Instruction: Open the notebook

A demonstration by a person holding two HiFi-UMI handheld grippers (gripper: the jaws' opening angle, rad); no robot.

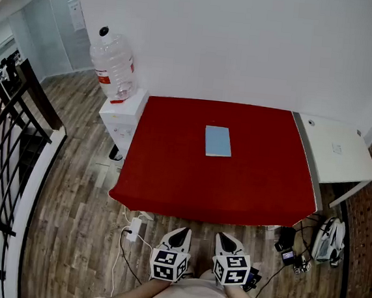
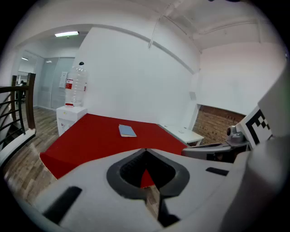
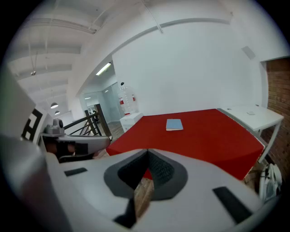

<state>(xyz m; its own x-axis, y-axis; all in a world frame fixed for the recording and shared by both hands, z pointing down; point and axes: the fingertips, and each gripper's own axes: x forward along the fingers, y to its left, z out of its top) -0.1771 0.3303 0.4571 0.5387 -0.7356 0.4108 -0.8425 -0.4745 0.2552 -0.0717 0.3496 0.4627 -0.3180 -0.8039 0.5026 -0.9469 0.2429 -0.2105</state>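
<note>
A closed light-blue notebook (image 1: 217,141) lies flat near the middle of the red table (image 1: 170,176). It also shows in the left gripper view, as the notebook (image 2: 127,131), and in the right gripper view, as the notebook (image 3: 174,124). Both grippers hang side by side in front of the table's near edge, well short of the notebook. My left gripper (image 1: 176,237) is shut with nothing in it, its tips meeting in its own view (image 2: 146,150). My right gripper (image 1: 225,242) is likewise shut and empty (image 3: 147,152).
A large water bottle (image 1: 114,66) stands on a white cabinet (image 1: 120,116) at the table's left. A white side table (image 1: 337,153) adjoins the right edge. A black railing (image 1: 10,135) runs at far left. Cables and a power strip (image 1: 134,228) lie on the wooden floor below the near edge.
</note>
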